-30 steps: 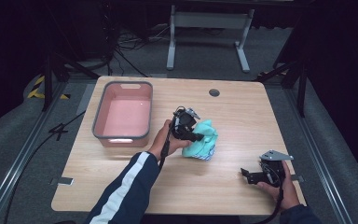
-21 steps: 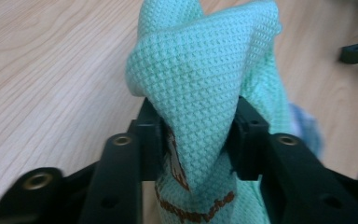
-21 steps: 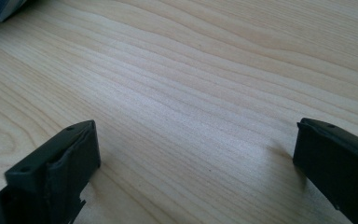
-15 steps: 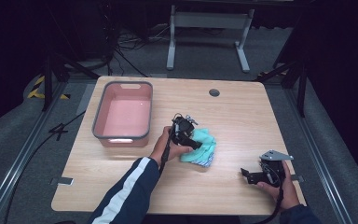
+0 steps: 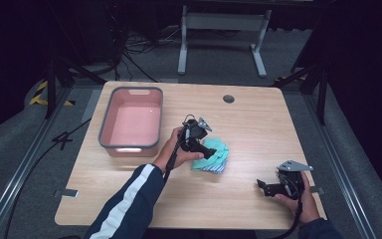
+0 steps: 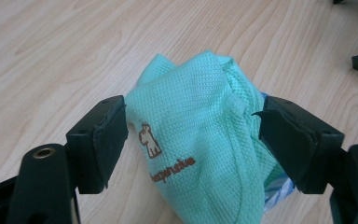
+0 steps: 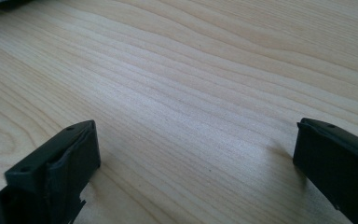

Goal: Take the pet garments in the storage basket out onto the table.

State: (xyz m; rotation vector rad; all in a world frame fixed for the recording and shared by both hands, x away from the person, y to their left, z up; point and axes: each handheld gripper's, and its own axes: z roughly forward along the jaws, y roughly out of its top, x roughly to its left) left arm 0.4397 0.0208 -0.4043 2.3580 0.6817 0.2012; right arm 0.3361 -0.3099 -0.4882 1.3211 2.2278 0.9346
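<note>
High view: a wooden table (image 5: 258, 124) on a dark floor. A pink bin (image 5: 132, 122) sits at its left part. Near the middle lies a crumpled mint-green cloth (image 5: 213, 155), just right of the bin and apart from it. The person's left hand (image 5: 171, 154), in a dark sleeve with a white stripe, holds the left gripper (image 5: 210, 152) over the cloth. The right hand (image 5: 298, 196) rests the right gripper (image 5: 261, 185) near the table's front right corner, well apart from the cloth.

Left gripper view: the cloth (image 6: 196, 140), with a small brown dog print and lettering, lies on the wood between the two jaws. The jaws have just been opening; they stand released, their pads at the cloth's sides, not pinching it.

Right gripper view: the jaws stand wide apart over bare wood, grasping nothing.
</note>
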